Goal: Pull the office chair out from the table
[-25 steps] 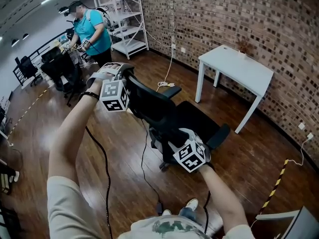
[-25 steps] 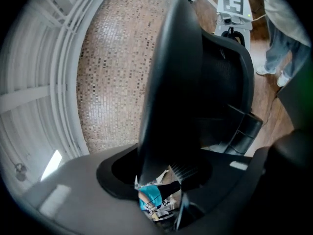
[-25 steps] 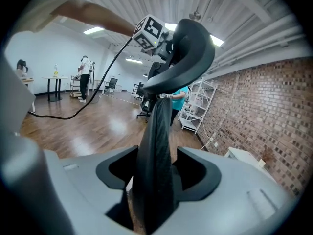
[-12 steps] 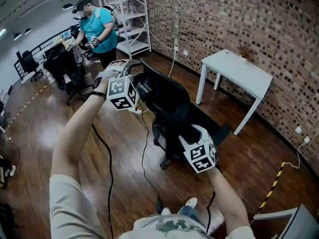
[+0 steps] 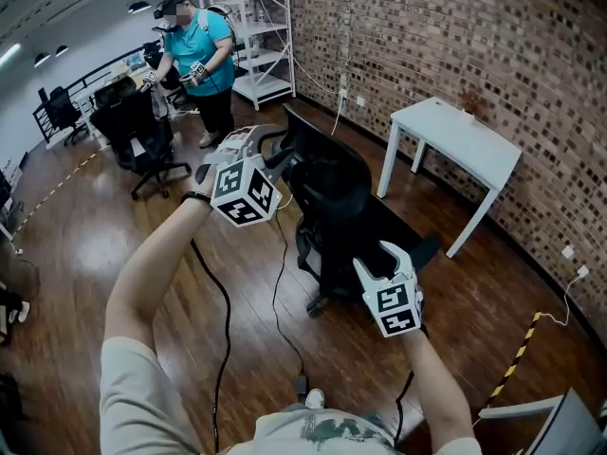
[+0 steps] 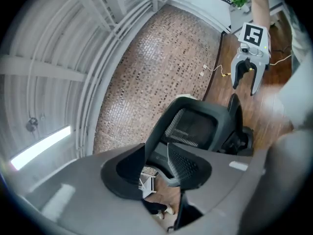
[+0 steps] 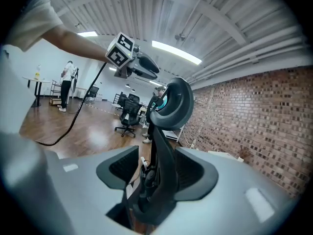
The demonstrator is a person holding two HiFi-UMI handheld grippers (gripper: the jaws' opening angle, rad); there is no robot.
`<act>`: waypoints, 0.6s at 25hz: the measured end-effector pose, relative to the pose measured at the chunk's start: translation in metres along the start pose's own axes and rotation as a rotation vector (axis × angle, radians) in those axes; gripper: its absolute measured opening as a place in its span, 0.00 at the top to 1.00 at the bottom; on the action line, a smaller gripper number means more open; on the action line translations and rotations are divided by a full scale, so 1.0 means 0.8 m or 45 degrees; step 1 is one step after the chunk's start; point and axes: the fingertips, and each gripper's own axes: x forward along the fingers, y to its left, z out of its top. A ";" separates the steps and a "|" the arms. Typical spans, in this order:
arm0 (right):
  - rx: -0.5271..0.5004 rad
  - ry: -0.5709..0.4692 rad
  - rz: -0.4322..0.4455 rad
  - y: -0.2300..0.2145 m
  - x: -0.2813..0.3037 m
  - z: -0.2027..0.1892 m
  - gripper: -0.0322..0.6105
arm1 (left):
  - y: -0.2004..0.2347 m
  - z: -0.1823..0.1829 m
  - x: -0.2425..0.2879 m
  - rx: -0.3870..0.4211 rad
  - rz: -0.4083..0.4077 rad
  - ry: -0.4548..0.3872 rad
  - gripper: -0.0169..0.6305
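Observation:
The black office chair [image 5: 341, 197] stands on the wood floor, a little apart from the white table [image 5: 465, 131]. My left gripper [image 5: 258, 140] is at the top of the chair's back. In the left gripper view the edge of the headrest [image 6: 195, 126] runs in between the jaws of the left gripper [image 6: 156, 165], which are shut on it. My right gripper [image 5: 384, 252] is lower, at the chair's near side. In the right gripper view the back's upright edge [image 7: 164, 146] fills the gap of the right gripper [image 7: 156, 173], which grips it.
A brick wall runs behind the table. At the back left, a person in a teal shirt [image 5: 204, 50] stands by another black chair [image 5: 142, 131] and white shelving [image 5: 251, 27]. A black cable [image 5: 280, 282] lies on the floor near me, and striped tape [image 5: 517, 358] at the right.
The chair's back has swung to the right and more upright in the head view. Both grippers stayed on it and rose with it.

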 end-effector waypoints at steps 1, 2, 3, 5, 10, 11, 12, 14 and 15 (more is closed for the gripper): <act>0.004 -0.013 -0.002 0.002 -0.006 0.000 0.59 | -0.004 0.002 -0.007 -0.027 0.005 -0.009 0.72; 0.013 -0.025 -0.004 0.002 -0.014 0.000 0.60 | -0.006 0.004 -0.013 -0.050 0.010 -0.014 0.72; 0.027 -0.039 -0.007 0.001 -0.022 0.001 0.61 | -0.008 0.008 -0.020 -0.069 0.016 -0.017 0.73; 0.059 -0.069 -0.014 -0.003 -0.040 0.006 0.62 | -0.010 0.018 -0.032 -0.103 0.033 -0.025 0.74; 0.054 -0.129 -0.043 -0.013 -0.095 0.013 0.65 | -0.023 0.066 -0.057 -0.249 0.070 -0.072 0.78; 0.055 -0.139 -0.046 -0.015 -0.106 0.012 0.65 | -0.029 0.077 -0.061 -0.262 0.068 -0.079 0.78; 0.061 -0.148 -0.049 -0.016 -0.117 0.011 0.66 | -0.037 0.087 -0.064 -0.266 0.064 -0.085 0.78; 0.079 -0.167 -0.056 -0.017 -0.137 0.006 0.67 | -0.054 0.107 -0.073 -0.267 0.059 -0.098 0.78; 0.090 -0.179 -0.060 -0.017 -0.147 0.004 0.68 | -0.062 0.117 -0.079 -0.278 0.061 -0.108 0.78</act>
